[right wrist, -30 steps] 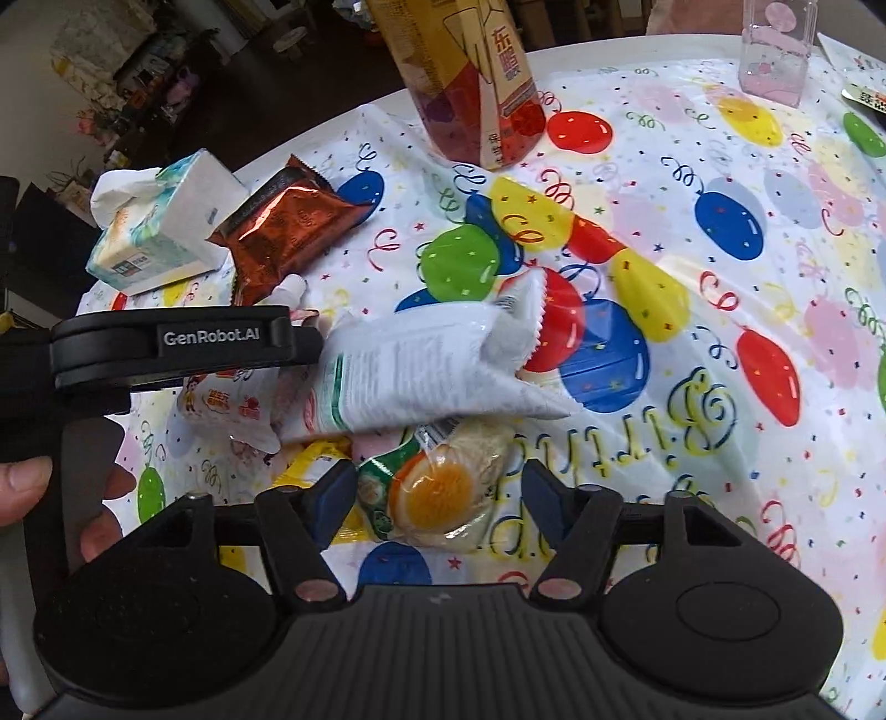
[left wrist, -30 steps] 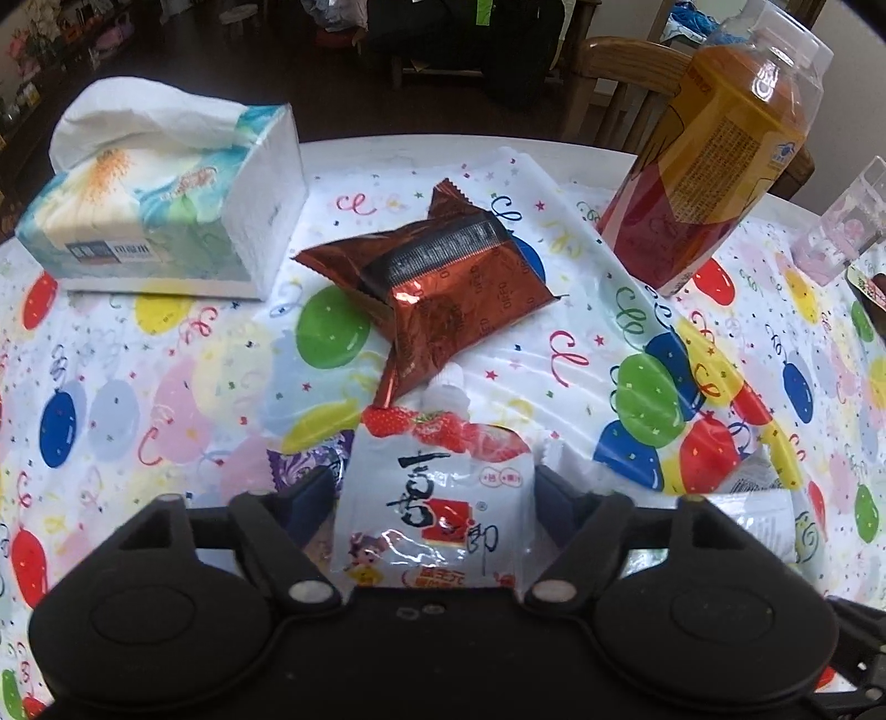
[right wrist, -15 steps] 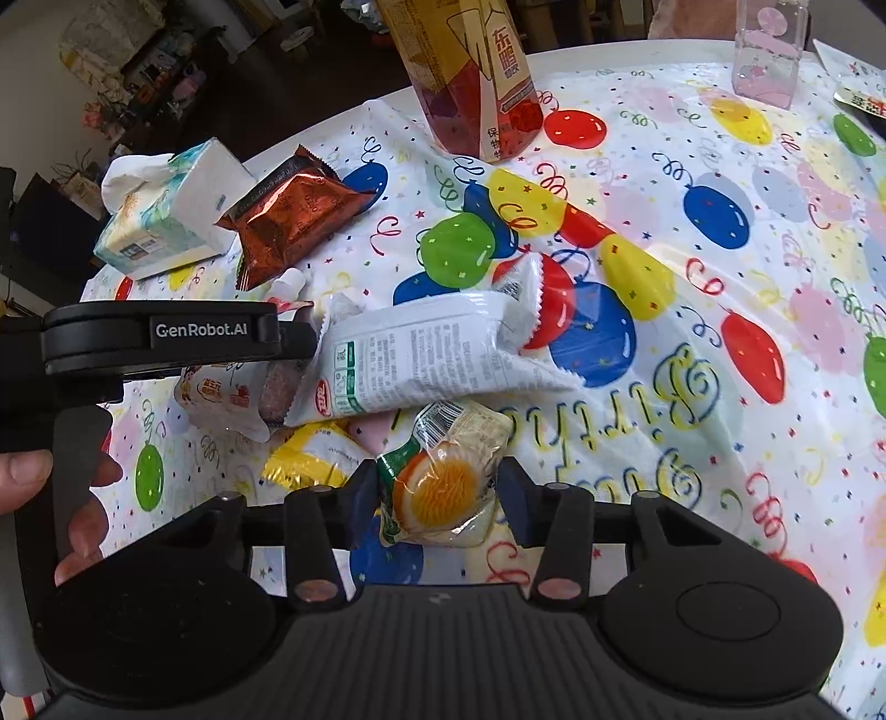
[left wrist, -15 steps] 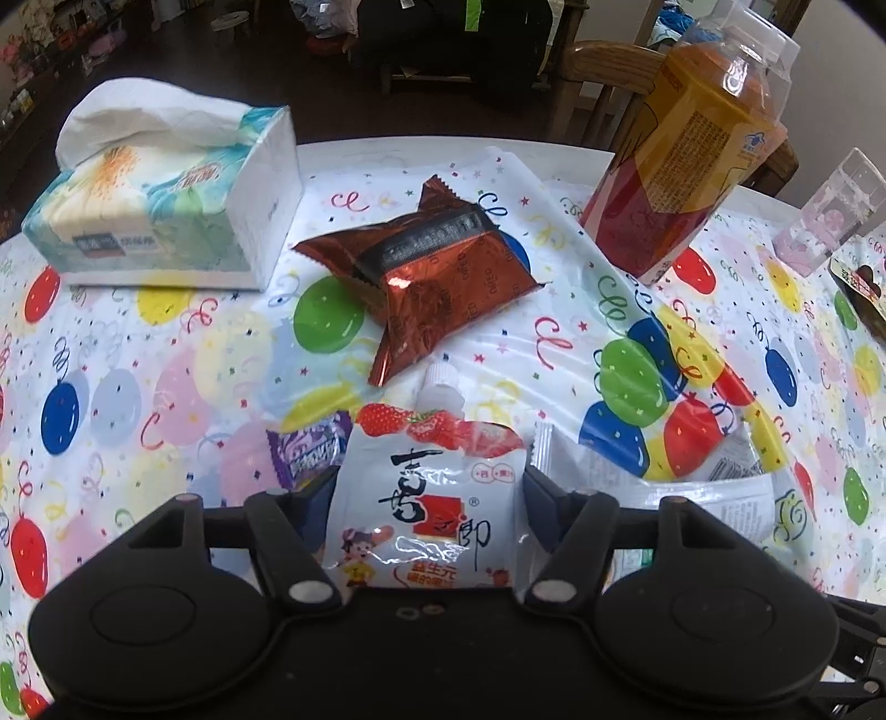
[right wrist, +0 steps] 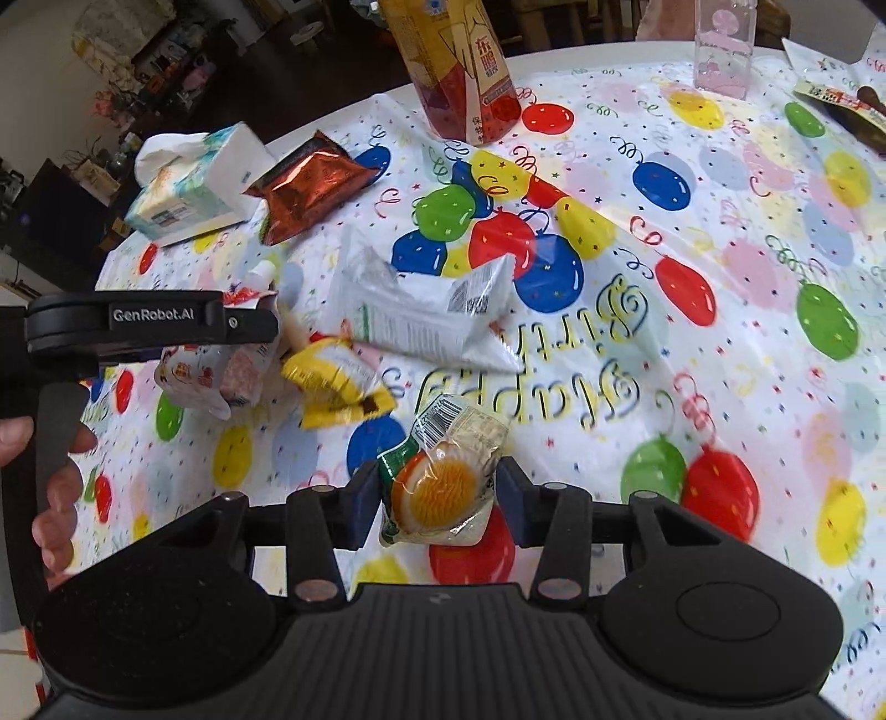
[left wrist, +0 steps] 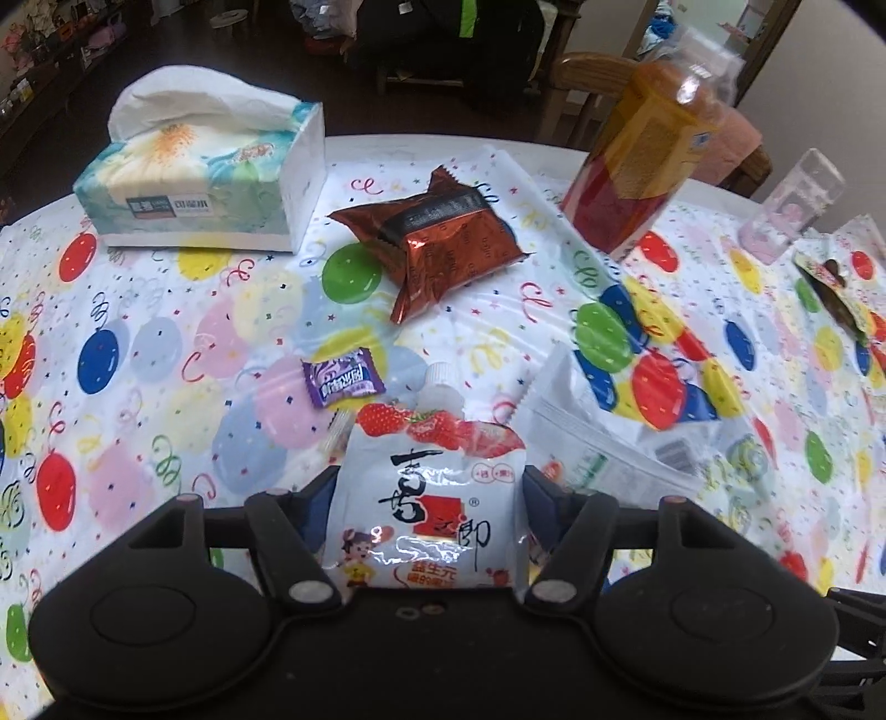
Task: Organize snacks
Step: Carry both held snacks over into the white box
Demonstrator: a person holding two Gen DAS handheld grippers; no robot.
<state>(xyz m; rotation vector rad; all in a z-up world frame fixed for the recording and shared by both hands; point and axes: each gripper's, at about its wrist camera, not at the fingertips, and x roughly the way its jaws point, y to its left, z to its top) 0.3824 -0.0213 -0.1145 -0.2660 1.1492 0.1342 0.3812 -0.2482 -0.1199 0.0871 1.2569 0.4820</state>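
My left gripper (left wrist: 429, 487) is shut on a white strawberry jelly pouch (left wrist: 426, 498), held just above the balloon-print tablecloth (left wrist: 166, 387); the same pouch (right wrist: 216, 371) shows under the left gripper (right wrist: 249, 324) in the right wrist view. My right gripper (right wrist: 440, 493) is shut on a clear packet with an orange round snack (right wrist: 443, 482), lifted off the cloth. On the table lie a white snack bag (right wrist: 426, 315), a yellow packet (right wrist: 338, 382), a red-brown foil pack (left wrist: 437, 243) and a purple candy (left wrist: 343, 382).
A tissue box (left wrist: 205, 183) stands at the back left and a tall orange drink bottle (left wrist: 648, 155) at the back right. A clear plastic box (right wrist: 722, 47) and a dark snack pack (right wrist: 847, 105) lie far right. A person's hand (right wrist: 55, 498) holds the left gripper's handle.
Both grippers rose and drew back with their packets. The right closed on the orange snack packet and lifted it. The yellow packet and purple candy are now uncovered.
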